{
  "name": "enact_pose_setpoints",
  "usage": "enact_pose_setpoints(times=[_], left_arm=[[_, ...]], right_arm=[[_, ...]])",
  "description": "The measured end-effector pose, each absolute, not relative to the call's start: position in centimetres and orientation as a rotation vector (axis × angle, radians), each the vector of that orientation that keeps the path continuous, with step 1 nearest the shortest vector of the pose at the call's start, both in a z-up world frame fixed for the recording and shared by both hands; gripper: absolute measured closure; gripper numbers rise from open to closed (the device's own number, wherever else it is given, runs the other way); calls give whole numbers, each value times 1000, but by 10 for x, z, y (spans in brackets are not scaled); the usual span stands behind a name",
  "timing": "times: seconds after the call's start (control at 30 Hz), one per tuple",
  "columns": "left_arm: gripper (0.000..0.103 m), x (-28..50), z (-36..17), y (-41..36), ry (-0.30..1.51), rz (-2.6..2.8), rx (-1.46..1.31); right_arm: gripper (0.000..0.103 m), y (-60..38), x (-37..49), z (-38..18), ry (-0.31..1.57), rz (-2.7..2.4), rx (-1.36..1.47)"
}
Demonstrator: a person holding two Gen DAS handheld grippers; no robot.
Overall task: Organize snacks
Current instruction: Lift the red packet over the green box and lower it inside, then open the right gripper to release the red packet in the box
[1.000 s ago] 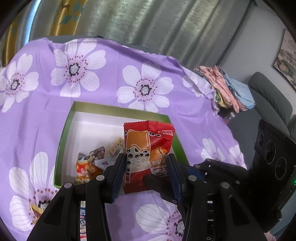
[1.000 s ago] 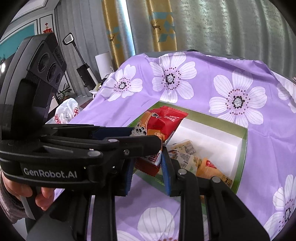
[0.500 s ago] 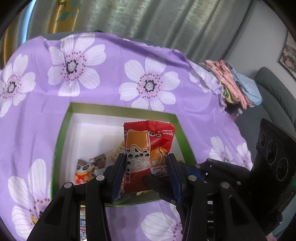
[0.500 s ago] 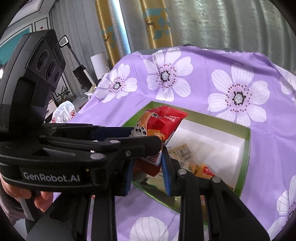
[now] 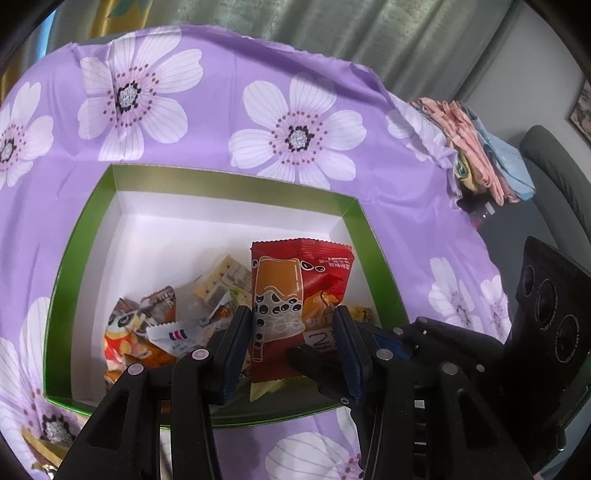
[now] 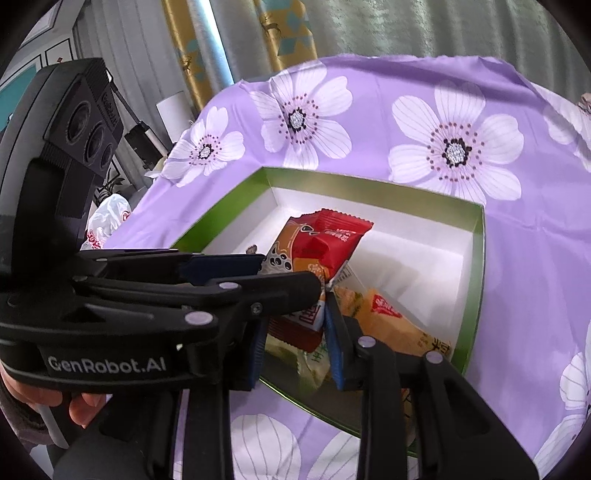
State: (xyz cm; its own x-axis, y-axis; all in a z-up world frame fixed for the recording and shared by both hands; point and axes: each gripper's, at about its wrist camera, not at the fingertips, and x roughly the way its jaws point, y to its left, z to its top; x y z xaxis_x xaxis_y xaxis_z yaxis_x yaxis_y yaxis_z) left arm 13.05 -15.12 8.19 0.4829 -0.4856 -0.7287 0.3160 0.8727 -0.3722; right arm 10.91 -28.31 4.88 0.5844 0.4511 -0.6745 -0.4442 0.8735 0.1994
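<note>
- Nearest us, our left hand-held gripper [image 5: 291, 336] is clamped on the lower half of a red and orange foil snack packet printed with a bubble-tea cup [image 5: 295, 295]; its black fingers with blue pads press both side edges.
- Our right hand-held gripper [image 6: 295, 332] reaches in from the right of the left one, and its black finger [image 5: 314, 363] lies across the packet's lower front. In the right wrist view its blue pads sit either side of the packet's bottom corner; they stand narrowly apart, and we cannot tell whether they actually pinch it.
- A hand [image 6: 55, 402] grips the left tool's handle at the lower left of the right wrist view.
- The packet hangs upright inside the green-rimmed, white-lined cardboard box [image 5: 236, 182], over its near right part.
- Beneath and left of it, small wrapped snacks [image 5: 162, 325] lie heaped on the box floor; an orange wrapper [image 6: 402, 325] lies on the right.
- The box sits on a counter covered by a purple cloth with white flowers [image 5: 295, 133].
- Farthest off, folded pink and blue fabrics [image 5: 484, 147] lie beyond the cloth's right edge, before grey-green curtains [image 5: 332, 26].
</note>
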Motion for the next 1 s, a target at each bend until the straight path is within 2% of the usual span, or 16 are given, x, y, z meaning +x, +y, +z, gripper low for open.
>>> enact_pose_setpoints(times=[0.67,0.83,1.0], left_arm=[[57,130,83,-161,953,-450,-157],[57,129,84,-163,948,-432,-127],[57,128,85,-166,943,-419,-110]], right_arm=[[69,-285,107,50,810,497,2],[63,-286,107,50,810,490,2],[61,-288,108,50,807,485,7]])
